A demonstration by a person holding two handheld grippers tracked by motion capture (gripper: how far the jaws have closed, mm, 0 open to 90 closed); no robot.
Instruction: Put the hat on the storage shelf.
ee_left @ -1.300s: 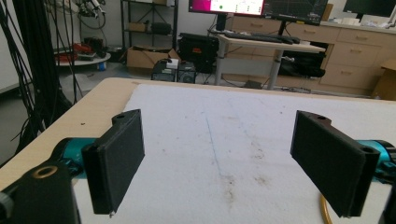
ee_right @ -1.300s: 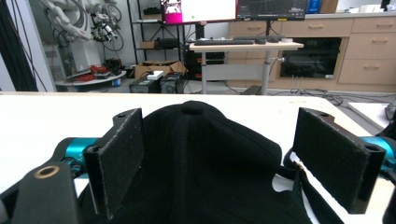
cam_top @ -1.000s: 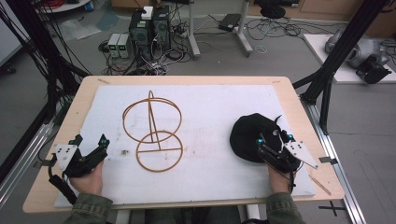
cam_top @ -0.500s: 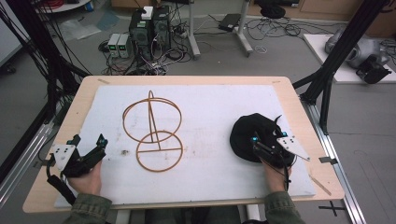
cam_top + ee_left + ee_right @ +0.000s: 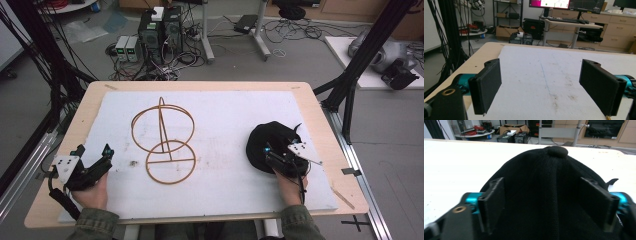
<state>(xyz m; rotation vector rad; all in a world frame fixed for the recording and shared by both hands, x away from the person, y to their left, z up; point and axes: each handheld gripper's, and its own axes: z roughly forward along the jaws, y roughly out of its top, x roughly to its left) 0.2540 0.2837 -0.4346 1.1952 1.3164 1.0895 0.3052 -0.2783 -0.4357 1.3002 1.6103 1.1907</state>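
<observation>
High view is showing my right hand-held gripper (image 5: 271,155) lying against the near side of the black cap (image 5: 267,142), which is sitting on the white mat (image 5: 225,115) close to the right edge of the tabletop (image 5: 325,130). Its jaws have just been closing, and in the right gripper view they are standing either side of the cap's (image 5: 544,190) fabric, though I cannot tell whether the pads are pressing on it yet. My left hand-held gripper (image 5: 95,159) is resting near the front left corner, jaws spread wide with nothing but mat between them. A wire stand (image 5: 162,140) of two rings is sitting toward the middle of the mat, well apart from the cap.
</observation>
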